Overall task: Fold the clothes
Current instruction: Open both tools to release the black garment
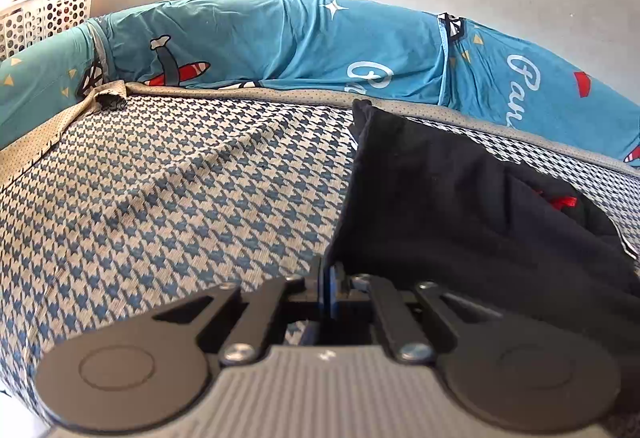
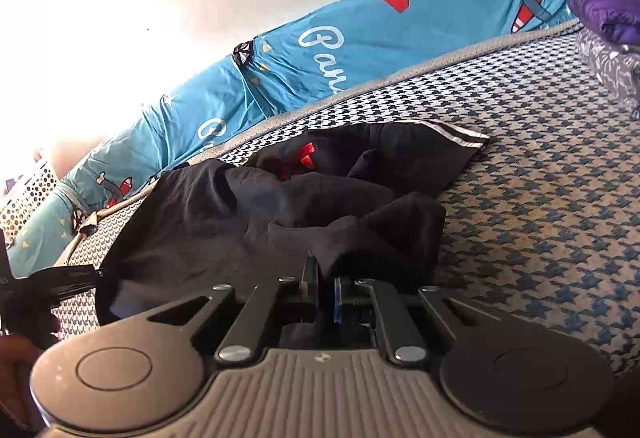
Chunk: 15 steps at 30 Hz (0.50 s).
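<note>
A black garment (image 1: 460,197) with a red tag (image 1: 562,201) lies crumpled on the houndstooth bed cover (image 1: 180,197). My left gripper (image 1: 329,278) is shut on its near left edge. In the right wrist view the same black garment (image 2: 240,209) shows a red tag (image 2: 307,153) and a white-striped hem (image 2: 460,133). My right gripper (image 2: 325,278) is shut on a bunched near edge of it. The left gripper (image 2: 60,278) shows at that view's left, holding the garment's other corner.
A teal printed roll (image 1: 300,41) runs along the bed's far edge by the wall. A white perforated basket (image 1: 44,13) stands at the far left. A purple folded item (image 2: 604,9) rests on grey patterned cloth (image 2: 616,69) at the far right.
</note>
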Motion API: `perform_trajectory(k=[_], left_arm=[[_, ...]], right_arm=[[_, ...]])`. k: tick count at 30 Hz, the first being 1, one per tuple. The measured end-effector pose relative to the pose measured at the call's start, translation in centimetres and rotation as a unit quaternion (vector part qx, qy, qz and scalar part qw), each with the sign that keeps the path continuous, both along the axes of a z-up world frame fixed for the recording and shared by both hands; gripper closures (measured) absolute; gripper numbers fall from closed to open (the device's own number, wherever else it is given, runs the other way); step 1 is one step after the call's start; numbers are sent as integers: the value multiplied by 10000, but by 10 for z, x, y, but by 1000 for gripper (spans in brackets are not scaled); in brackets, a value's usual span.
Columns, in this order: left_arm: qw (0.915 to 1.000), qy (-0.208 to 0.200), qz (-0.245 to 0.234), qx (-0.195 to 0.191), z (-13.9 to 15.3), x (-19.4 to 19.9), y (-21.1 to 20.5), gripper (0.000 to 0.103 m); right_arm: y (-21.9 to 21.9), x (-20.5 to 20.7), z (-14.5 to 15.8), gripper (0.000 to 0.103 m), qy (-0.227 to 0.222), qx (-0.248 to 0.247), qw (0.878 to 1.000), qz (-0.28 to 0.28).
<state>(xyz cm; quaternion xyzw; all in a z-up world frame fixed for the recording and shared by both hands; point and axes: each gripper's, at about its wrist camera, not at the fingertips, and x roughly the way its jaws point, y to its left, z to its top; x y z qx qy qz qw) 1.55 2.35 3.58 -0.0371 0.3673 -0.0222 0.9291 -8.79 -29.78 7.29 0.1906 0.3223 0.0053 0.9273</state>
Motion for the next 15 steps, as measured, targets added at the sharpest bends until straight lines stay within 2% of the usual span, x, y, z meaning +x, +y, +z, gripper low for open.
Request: perform_trajectory(k=[3,5,6,7,9,12,15], left_arm=[[9997,236,-78,45,-3,-21,0,100],[9990,442,-73,-57,-6,-30,3,96],[9987,495,-29,-124,-6,-35,4,89],[9986,505,18,-162,-4,-38,6,73],[9991,390,80,-175,4,-45,7,53],[9997,188,56,-170,18,-46,6,50],[9998,85,13,-180,28,-37,4,41]], right_arm=[[-3,-6,-2,93,338,20,9993,176],[-5,-11,-3,91,449,122,9986,233],[-6,-14,-3,87,460,145,9984,287],[-5,-16,-2,83,419,128,9984,352],[-3,-21,2,68,331,73,9985,430],[2,-24,8,67,221,-73,9984,524],[5,-22,15,67,159,-182,9975,660]])
